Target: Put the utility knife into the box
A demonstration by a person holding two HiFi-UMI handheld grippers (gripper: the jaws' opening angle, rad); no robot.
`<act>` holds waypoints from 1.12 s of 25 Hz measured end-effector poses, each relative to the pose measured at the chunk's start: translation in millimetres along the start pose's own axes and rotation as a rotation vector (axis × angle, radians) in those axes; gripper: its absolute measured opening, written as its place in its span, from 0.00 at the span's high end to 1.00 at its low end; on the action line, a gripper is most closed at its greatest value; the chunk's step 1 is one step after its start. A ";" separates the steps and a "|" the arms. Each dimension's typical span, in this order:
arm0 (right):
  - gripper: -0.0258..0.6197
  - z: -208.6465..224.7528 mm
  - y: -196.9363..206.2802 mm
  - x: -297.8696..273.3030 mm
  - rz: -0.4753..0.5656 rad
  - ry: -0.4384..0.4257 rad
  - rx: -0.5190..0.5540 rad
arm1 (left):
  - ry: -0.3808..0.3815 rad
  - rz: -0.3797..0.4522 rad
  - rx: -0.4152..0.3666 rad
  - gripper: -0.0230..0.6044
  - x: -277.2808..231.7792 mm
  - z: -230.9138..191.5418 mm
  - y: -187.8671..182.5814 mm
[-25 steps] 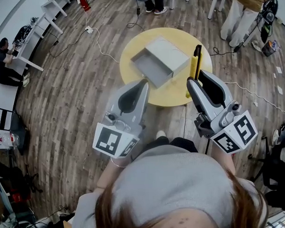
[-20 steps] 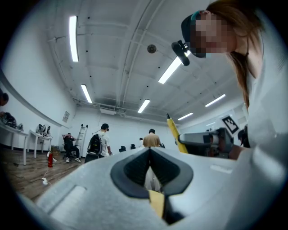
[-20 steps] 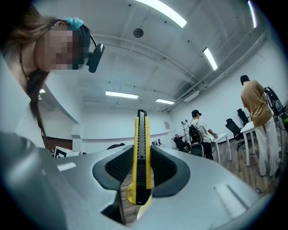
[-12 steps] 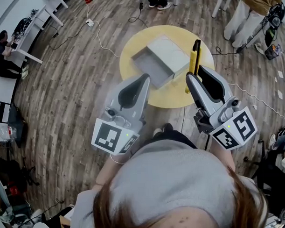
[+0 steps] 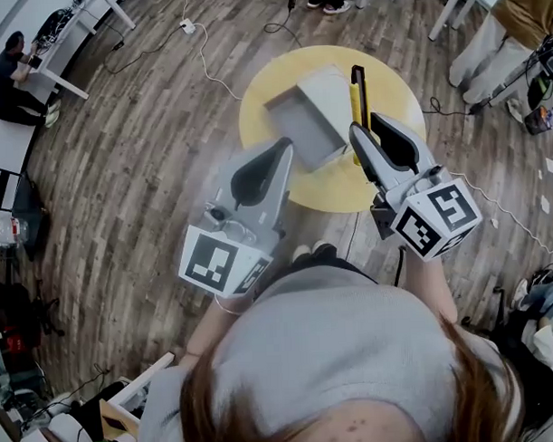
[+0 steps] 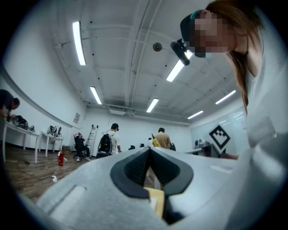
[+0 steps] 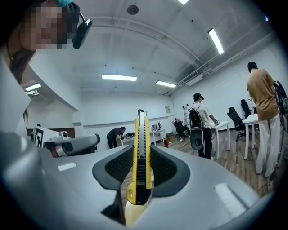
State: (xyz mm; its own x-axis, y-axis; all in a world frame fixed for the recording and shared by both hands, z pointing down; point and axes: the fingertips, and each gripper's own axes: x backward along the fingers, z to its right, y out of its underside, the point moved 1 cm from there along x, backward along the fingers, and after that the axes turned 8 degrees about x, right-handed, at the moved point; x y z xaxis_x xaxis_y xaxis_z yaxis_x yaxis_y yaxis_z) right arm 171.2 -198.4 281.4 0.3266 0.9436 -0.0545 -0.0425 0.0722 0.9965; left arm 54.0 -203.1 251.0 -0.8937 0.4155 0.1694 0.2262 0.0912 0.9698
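Knife (image 5: 356, 88) is pinched in fingers of your right gripper (image 5: 358, 133), long axis pointing away, box (image 5: 301, 135) just left; left gripper (image 5: 280, 154) has fingers pressed together.

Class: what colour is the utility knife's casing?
Yellow utility knife, black centre strip; clearest in right gripper view.

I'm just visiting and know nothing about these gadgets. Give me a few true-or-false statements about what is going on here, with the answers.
1. The right gripper grips a yellow utility knife between its fingers. True.
2. The utility knife lies inside the box. False: the right gripper holds it, outside the box.
3. The left gripper is empty, its fingers closed together. True.
4. The box sits on a square white table. False: the table is round and yellow.
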 end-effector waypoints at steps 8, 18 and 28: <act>0.77 13.0 69.7 -55.5 -0.202 -0.006 0.082 | -0.074 -0.008 -0.001 0.96 5.8 -12.4 4.5; 0.77 23.3 124.5 -90.0 -0.336 -0.037 0.059 | -0.147 -0.010 -0.013 0.96 15.9 -23.2 5.4; 0.77 30.5 176.2 -123.5 -0.474 -0.053 0.020 | -0.197 -0.003 0.000 0.96 23.3 -41.9 5.4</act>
State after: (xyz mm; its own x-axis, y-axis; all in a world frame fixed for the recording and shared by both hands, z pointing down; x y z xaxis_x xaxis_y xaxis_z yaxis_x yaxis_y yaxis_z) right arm 152.2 -312.1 465.7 0.3533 0.7902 -0.5007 0.1408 0.4842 0.8635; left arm 18.1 -230.9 267.6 -0.8015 0.5841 0.1286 0.2233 0.0929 0.9703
